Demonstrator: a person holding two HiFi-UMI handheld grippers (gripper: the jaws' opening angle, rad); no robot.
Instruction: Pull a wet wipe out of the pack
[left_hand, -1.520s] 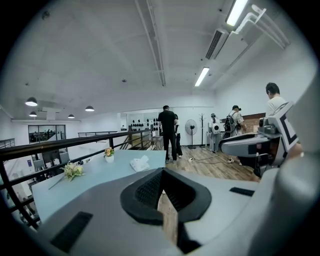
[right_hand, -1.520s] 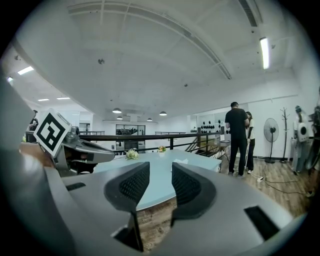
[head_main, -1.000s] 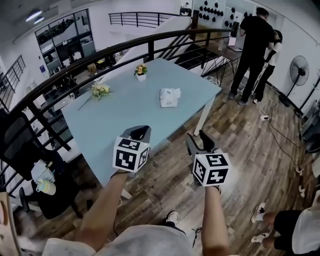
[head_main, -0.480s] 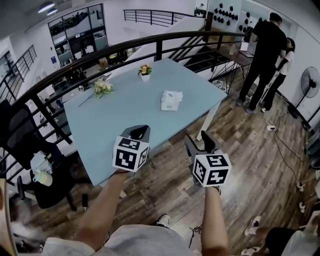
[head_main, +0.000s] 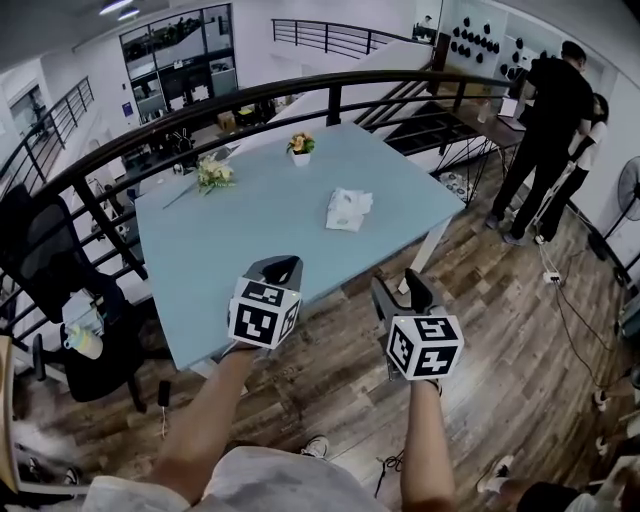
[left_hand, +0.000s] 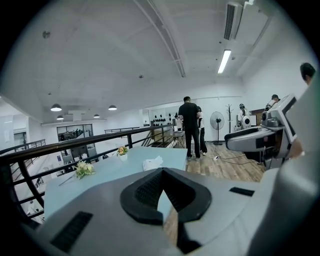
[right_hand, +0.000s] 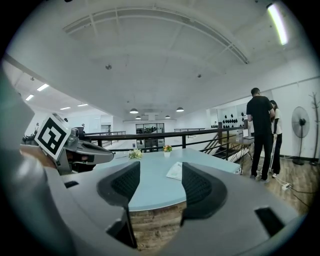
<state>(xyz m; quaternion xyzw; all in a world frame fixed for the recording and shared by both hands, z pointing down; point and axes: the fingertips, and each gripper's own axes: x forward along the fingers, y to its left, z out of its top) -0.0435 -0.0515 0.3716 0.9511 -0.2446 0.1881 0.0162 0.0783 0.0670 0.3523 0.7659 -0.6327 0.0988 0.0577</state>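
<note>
The wet wipe pack (head_main: 347, 209) is a white, crumpled-looking packet lying on the right half of the light blue table (head_main: 230, 240). It also shows small and far off as the pack (left_hand: 152, 163) in the left gripper view and the pack (right_hand: 175, 171) in the right gripper view. Both grippers hover over the wooden floor, short of the table's near edge and well away from the pack. My left gripper (head_main: 280, 268) is shut, its tips meeting with nothing between them (left_hand: 161, 171). My right gripper (head_main: 400, 288) is opening, its jaws wide apart and empty (right_hand: 160, 182).
A small flower pot (head_main: 301, 145) and a bouquet (head_main: 212, 175) sit at the table's far side. A black railing (head_main: 150, 150) curves behind the table. A black chair (head_main: 50, 290) stands at the left. Two people (head_main: 555, 120) stand at the far right.
The table and pack have come a little closer and shifted right in the head view as both grippers moved towards them. The right gripper's jaws have spread wider.
</note>
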